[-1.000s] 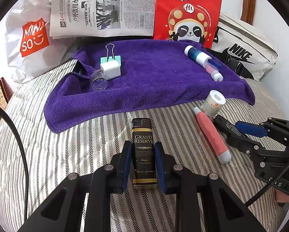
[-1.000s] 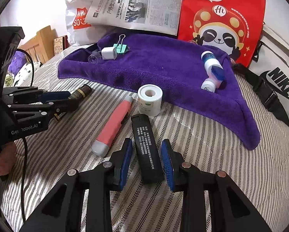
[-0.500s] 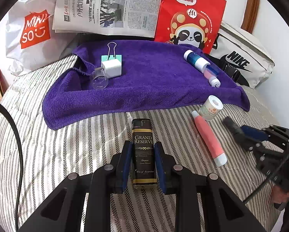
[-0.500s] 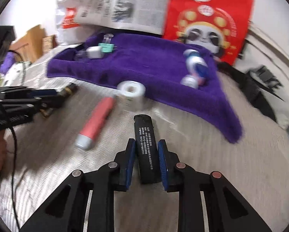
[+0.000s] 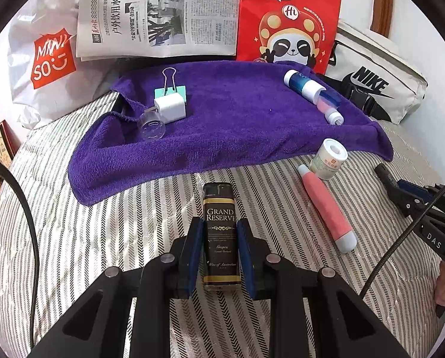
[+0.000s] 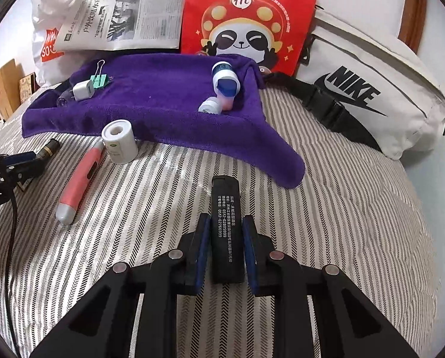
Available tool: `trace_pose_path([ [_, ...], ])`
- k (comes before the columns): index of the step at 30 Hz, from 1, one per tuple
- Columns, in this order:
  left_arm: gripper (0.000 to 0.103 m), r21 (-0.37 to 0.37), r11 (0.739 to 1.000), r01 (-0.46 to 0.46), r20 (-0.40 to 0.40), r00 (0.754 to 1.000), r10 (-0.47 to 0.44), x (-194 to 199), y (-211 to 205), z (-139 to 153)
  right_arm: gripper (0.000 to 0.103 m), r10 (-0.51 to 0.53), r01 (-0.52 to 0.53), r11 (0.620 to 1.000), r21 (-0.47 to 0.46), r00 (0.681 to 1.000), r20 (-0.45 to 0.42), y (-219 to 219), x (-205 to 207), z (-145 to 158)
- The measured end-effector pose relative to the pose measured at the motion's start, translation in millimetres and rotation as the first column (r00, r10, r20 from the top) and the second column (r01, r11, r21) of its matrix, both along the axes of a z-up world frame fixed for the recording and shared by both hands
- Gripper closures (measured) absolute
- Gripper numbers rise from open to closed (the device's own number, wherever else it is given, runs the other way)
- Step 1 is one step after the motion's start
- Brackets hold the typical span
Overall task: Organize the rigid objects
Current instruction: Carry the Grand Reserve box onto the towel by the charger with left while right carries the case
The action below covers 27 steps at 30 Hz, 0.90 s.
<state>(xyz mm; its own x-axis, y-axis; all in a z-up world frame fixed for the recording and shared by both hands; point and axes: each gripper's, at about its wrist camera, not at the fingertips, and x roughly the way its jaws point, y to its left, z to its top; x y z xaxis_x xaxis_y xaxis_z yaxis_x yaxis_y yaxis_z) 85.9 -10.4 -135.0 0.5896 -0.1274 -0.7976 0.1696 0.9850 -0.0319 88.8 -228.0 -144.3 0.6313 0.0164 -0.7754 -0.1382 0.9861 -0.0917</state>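
Observation:
My left gripper [image 5: 221, 229] is shut on a black and gold "Grand Reserve" lighter [image 5: 221, 226], held above the striped bedspread just in front of the purple towel [image 5: 222, 119]. My right gripper [image 6: 226, 229] is shut on a plain black lighter [image 6: 226, 223], held above the bed near the towel's [image 6: 162, 110] right corner. On the towel lie a white charger cube [image 5: 170, 109], a green binder clip [image 5: 171, 89], a clear cap [image 5: 152, 126] and a blue and white bottle [image 5: 307, 86]. A pink pen [image 5: 326, 208] and a white tape roll [image 5: 329, 155] lie on the bed.
A newspaper [image 5: 156, 15], a red panda bag [image 5: 288, 18], a white Miniso bag [image 5: 43, 53] and a white Nike pouch [image 5: 374, 80] line the back. The right gripper shows at the right edge of the left wrist view [image 5: 416, 203]. Cables hang at both sides.
My right gripper has shut on the black lighter, lifted it off the bed and carried it right, away from the pen and tape roll. My left gripper keeps its lighter, drawn back slightly.

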Motion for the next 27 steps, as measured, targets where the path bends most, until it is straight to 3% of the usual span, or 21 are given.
trace_pose_path([
  [4,0.080,0.004,1.000,0.000,0.000,1.000,0.000,0.2,0.0,0.0,0.082,-0.001,0.001,1.000,-0.007,1.000,0.002,0.9,0.3,-0.6],
  [11,0.080,0.026,0.999,-0.028,0.006,1.000,0.028,0.0,0.4,0.2,0.082,0.008,0.004,0.972,-0.236,0.999,0.048,30.7,-6.5,-6.3],
  [13,0.080,0.017,0.998,-0.054,0.004,0.999,0.054,-0.5,5.7,0.2,0.082,0.010,0.004,0.965,-0.264,0.999,0.053,33.4,-6.8,-6.8],
  [15,0.080,0.011,0.997,-0.080,0.002,0.997,0.080,-2.9,12.0,0.0,0.082,0.008,0.002,0.975,-0.222,0.999,0.045,26.8,-5.1,-4.8],
  [19,0.080,0.049,0.992,-0.112,0.009,0.994,0.112,-10.1,19.7,0.4,0.082,0.001,-0.001,1.000,-0.016,1.000,0.003,-0.6,1.1,-1.2],
  [22,0.080,0.023,0.992,-0.123,0.004,0.992,0.123,-12.9,27.6,0.1,0.081,0.000,0.002,0.993,0.117,1.000,-0.023,-16.8,3.6,-2.7],
  [27,0.079,0.085,0.989,-0.120,0.016,0.993,0.119,-12.8,19.0,-0.6,0.081,0.002,0.001,0.992,0.128,1.000,-0.025,-15.4,2.9,-3.1],
])
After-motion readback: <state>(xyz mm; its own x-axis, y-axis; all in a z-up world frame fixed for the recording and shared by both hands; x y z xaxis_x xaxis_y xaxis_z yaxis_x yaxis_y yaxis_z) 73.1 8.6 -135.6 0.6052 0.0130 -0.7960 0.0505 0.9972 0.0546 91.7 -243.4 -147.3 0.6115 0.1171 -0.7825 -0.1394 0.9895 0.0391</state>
